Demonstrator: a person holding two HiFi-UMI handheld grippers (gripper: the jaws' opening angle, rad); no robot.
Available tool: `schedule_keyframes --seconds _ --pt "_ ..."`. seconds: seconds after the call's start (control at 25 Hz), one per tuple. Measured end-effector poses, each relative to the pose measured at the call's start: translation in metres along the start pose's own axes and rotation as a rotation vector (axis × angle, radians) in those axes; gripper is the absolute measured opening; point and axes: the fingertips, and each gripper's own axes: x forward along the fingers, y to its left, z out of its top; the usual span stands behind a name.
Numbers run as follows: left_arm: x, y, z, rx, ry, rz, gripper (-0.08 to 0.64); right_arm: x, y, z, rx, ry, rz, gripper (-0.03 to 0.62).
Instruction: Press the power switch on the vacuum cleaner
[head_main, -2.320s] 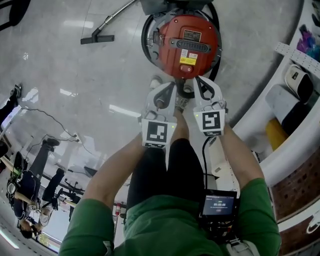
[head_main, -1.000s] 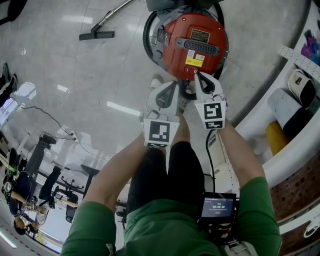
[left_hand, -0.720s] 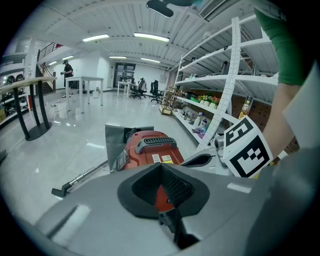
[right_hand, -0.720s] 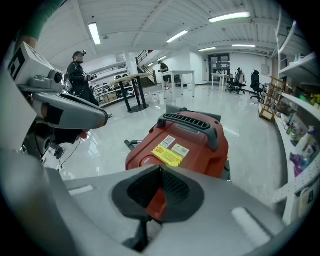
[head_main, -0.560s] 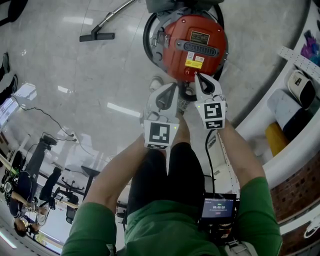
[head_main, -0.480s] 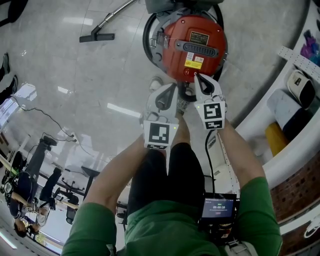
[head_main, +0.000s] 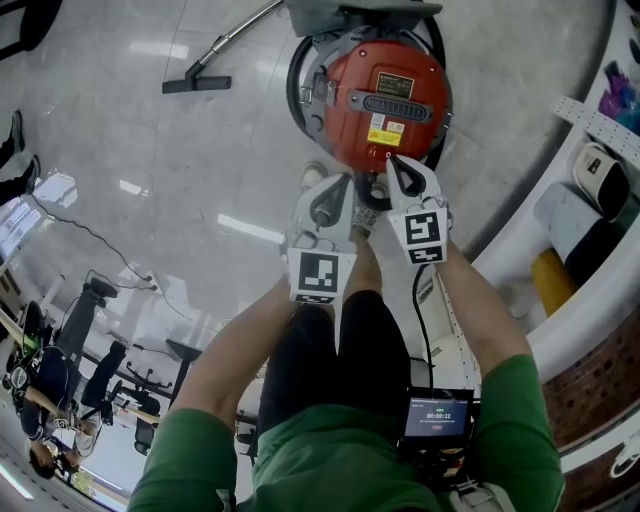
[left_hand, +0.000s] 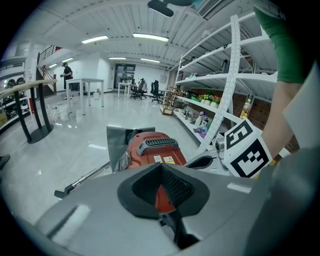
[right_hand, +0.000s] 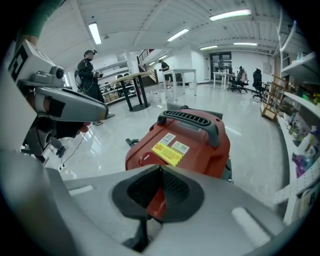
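Tongs shut at the vacuum's near rim
The right tongs, closed on nothing, point at the near rim of the red round-bodied vacuum cleaner, by its yellow label. The left tongs, also closed and empty, are just beside them, short of the body. The cleaner stands on the glossy grey floor near white shelving.

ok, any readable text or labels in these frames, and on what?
Nothing reads clearly.
Yellow label on the vacuum cleaner: print too small.
White stickers beside it: blurred.
Dark plate on its top: unreadable.
Chest screen: digits too small.
Marker cubes: square patterns, no words.
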Motion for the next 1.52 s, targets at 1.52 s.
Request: schedule_keyframes --seconds 1.52 --pt "-0.262 -0.039 0.310 0.083 -0.478 0.024 0.006 -0.387 0.035 0.295 0.010 -0.546 -0.189 0.003"
